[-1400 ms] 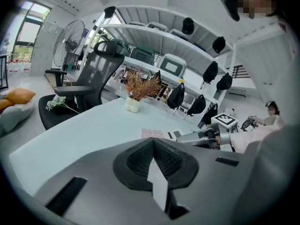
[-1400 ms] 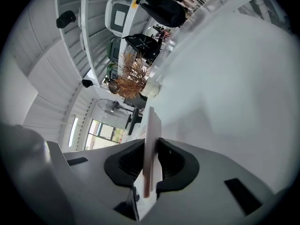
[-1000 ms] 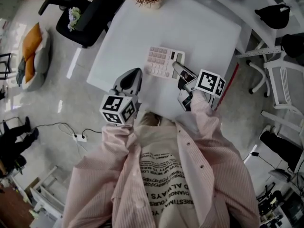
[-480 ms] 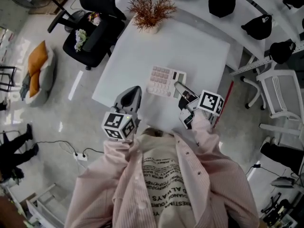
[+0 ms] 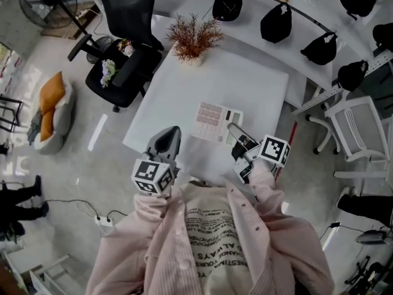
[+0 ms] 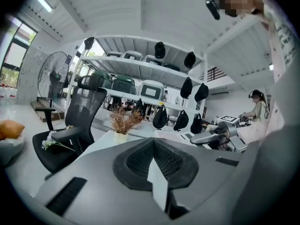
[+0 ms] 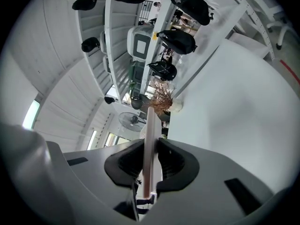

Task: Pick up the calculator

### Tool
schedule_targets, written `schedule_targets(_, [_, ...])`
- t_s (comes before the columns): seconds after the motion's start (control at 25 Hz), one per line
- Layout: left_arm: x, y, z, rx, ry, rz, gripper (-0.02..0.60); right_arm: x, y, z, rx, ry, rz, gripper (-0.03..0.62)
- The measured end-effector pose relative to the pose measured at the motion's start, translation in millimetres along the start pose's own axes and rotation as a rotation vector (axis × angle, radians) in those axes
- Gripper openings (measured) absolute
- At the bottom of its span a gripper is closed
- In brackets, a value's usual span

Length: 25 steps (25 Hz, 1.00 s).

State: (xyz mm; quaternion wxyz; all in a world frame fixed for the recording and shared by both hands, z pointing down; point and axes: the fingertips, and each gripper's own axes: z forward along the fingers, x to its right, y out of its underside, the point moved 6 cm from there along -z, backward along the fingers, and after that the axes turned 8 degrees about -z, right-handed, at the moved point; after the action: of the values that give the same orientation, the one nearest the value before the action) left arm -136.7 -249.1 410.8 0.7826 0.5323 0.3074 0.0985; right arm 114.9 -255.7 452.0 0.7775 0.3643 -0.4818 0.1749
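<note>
Right claw (image 7: pixel 151 170) is clamped on the calculator (image 5: pixel 213 118) — pads pinching its thin edge at the display end — and it looks to be hanging just clear of the white counter (image 5: pixel 252 82). Left claw (image 6: pixel 153 159) is closed on nothing, off to the side. The pick-up looks all but done — next calls for a steady, firm hold.

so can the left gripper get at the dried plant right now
Probably yes, with a stretch: only bare table lies between the left gripper and the dried plant; the calculator is held aside in the right gripper. The left jaws are shut.
</note>
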Motion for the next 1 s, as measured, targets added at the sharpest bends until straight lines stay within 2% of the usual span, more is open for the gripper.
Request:
schedule_targets(0.48, [-2,-31,-21,0.103,-0.021,0.044,0.002,-22,-19,-26,0.106,-0.04,0.024,0.061])
schedule_targets(0.68, [-6,-42,-26,0.145,-0.031,0.038,0.001,-28,-25,-31,0.135,-0.044,0.02,0.061])
schedule_targets(1.0, [-10,-46,-35,0.164,-0.04,0.057,0.002,-36,-26,-34,0.17,-0.056,0.029,0.061])
